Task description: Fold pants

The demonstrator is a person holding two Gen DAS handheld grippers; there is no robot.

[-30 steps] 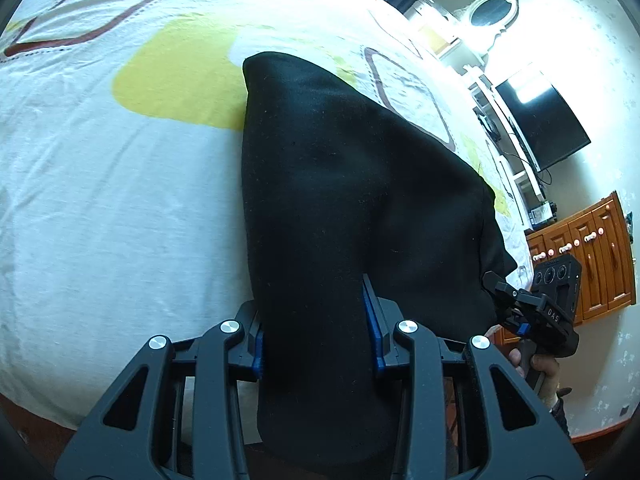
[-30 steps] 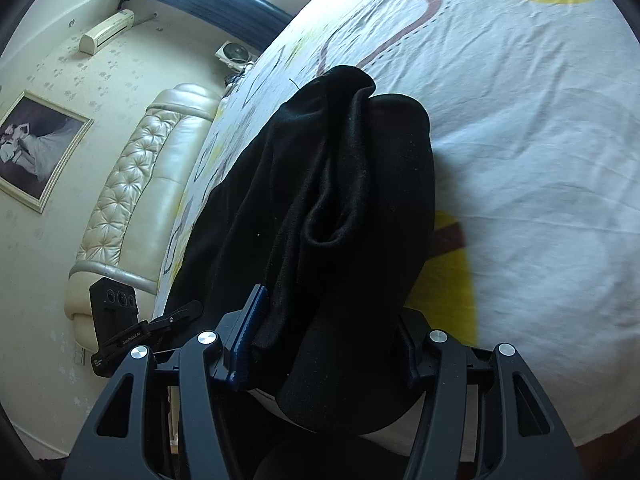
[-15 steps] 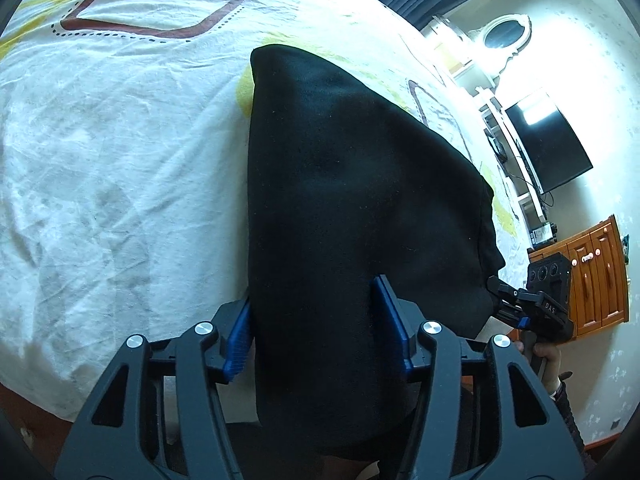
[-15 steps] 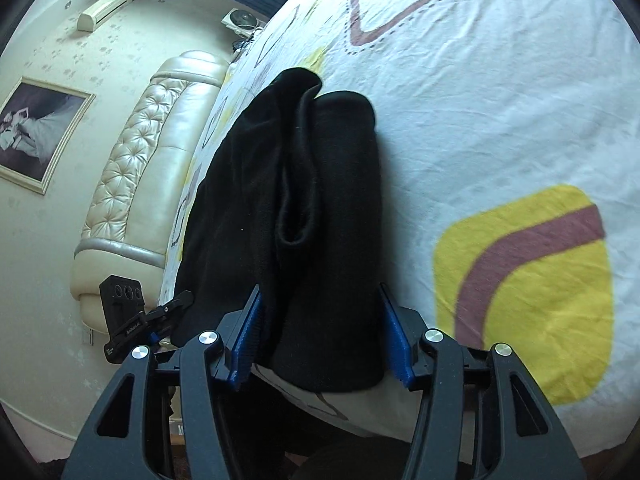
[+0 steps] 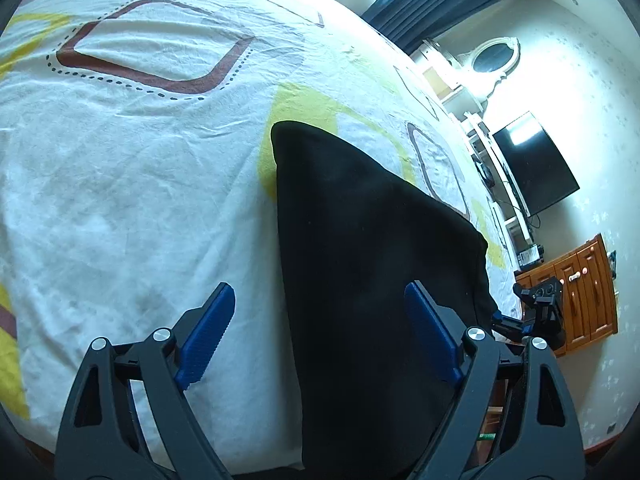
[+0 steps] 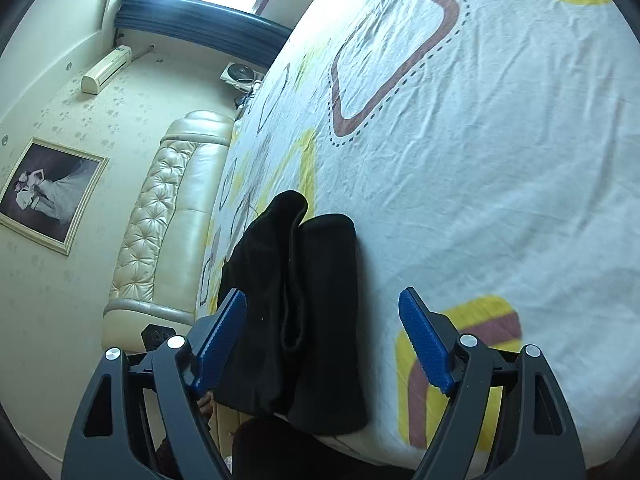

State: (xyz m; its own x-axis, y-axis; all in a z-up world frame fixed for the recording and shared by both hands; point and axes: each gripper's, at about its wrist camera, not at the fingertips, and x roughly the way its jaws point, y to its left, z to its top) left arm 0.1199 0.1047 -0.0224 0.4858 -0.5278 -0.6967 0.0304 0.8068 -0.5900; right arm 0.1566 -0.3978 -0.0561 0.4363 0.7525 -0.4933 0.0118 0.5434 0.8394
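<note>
Where the black pants (image 5: 368, 264) hang over the near edge of the bed (image 5: 132, 184), the left gripper (image 5: 320, 324) stands with its jaws wide apart, having just been opening; the cloth lies between the blue ribbed pads (image 5: 208, 332) but the left pad sits clear of it over bare sheet, while the right pad's contact is hard to judge against the dark fabric. The gripper tilts down toward the bed. From there the pants run away along the bed as a folded, tapering slab, long axis pointing from the near edge toward the bed's middle, ending in a rounded corner on a yellow patch of the sheet.

In the right wrist view the right gripper (image 6: 322, 332) is also spread open, its jaws just widened, and neither pad presses the pants (image 6: 296, 312), which lie between them as two soft matte rolls side by side, lengthwise away from the edge. The sheet is white, wrinkled, printed with brown outlined squares and yellow blocks. Beyond the pants, at the bed's left end, stands a tufted cream headboard (image 6: 160, 216).
</note>
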